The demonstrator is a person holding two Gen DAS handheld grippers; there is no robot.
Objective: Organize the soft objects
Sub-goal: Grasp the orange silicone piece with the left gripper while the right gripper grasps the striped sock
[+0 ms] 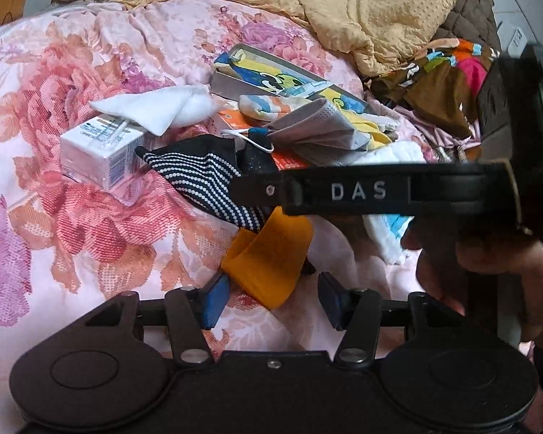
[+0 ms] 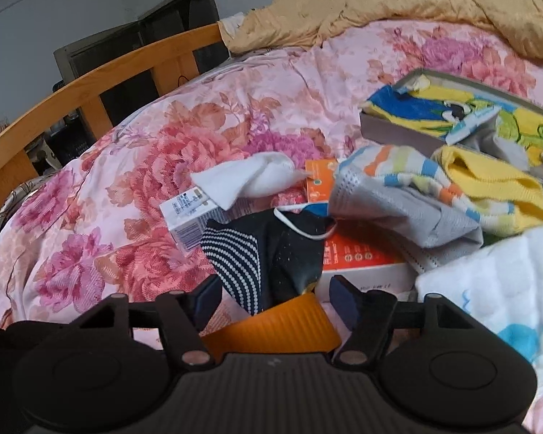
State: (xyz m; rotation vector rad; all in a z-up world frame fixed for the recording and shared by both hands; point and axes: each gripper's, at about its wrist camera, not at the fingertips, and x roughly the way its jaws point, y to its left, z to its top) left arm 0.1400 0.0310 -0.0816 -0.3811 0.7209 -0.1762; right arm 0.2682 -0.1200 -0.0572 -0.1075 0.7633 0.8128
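Orange cloth (image 1: 268, 267) lies between both parted claws, ungripped; the left gripper (image 1: 273, 302) view alone shows a hand (image 1: 488, 275), the right gripper (image 2: 275, 302) view a bed rail (image 2: 101, 79).

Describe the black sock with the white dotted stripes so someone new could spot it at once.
Start from the pink flowered bedspread, then find the small white carton lying on it. The black sock lies just right of that carton, its far end under a grey face mask. It is the only dark piece in the pile, with rows of white dots; an orange sock lies just nearer the camera.
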